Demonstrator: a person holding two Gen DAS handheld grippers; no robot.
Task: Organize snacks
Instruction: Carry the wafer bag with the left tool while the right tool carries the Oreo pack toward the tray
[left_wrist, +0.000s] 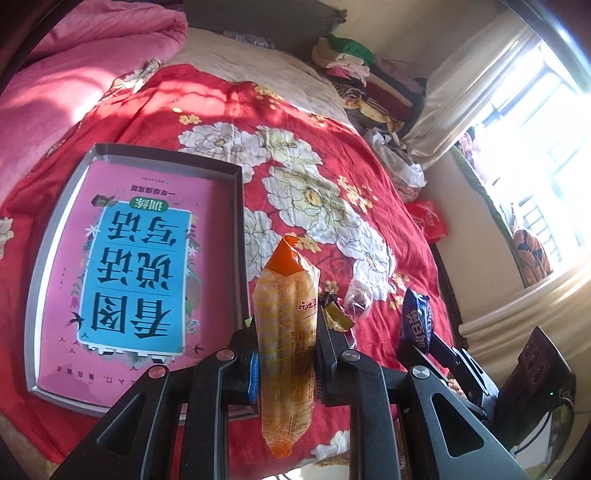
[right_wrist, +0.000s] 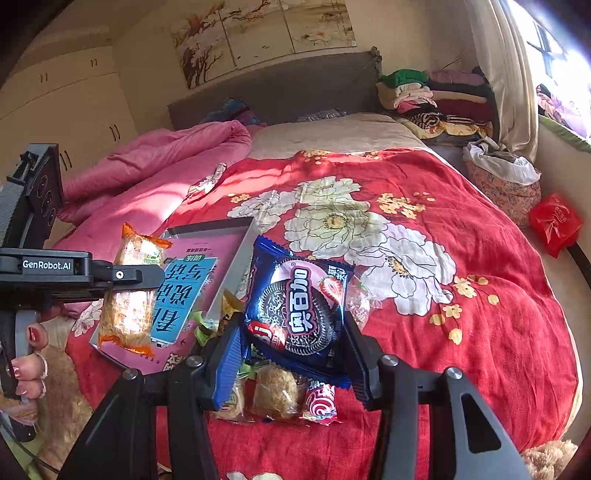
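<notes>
Orange-ended snack packet (left_wrist: 286, 332) upright between the pads of the left gripper (left_wrist: 284, 343), jaws nearly together and pressing its sides; packet off the bed, beside the right wall of the grey tray (left_wrist: 236, 206). Pink book (left_wrist: 129, 266) lies flat in the tray. Blue cookie packet (right_wrist: 295, 314) clamped in the right gripper (right_wrist: 291, 332), jaws part open, pads on both edges, packet lifted clear of the red floral blanket (right_wrist: 461, 332). Under it, loose small snacks (right_wrist: 277, 395) lie on the blanket. Hand (right_wrist: 31, 362) grips the left gripper's handle. Pink quilt (right_wrist: 155, 166) bunched behind the tray.
</notes>
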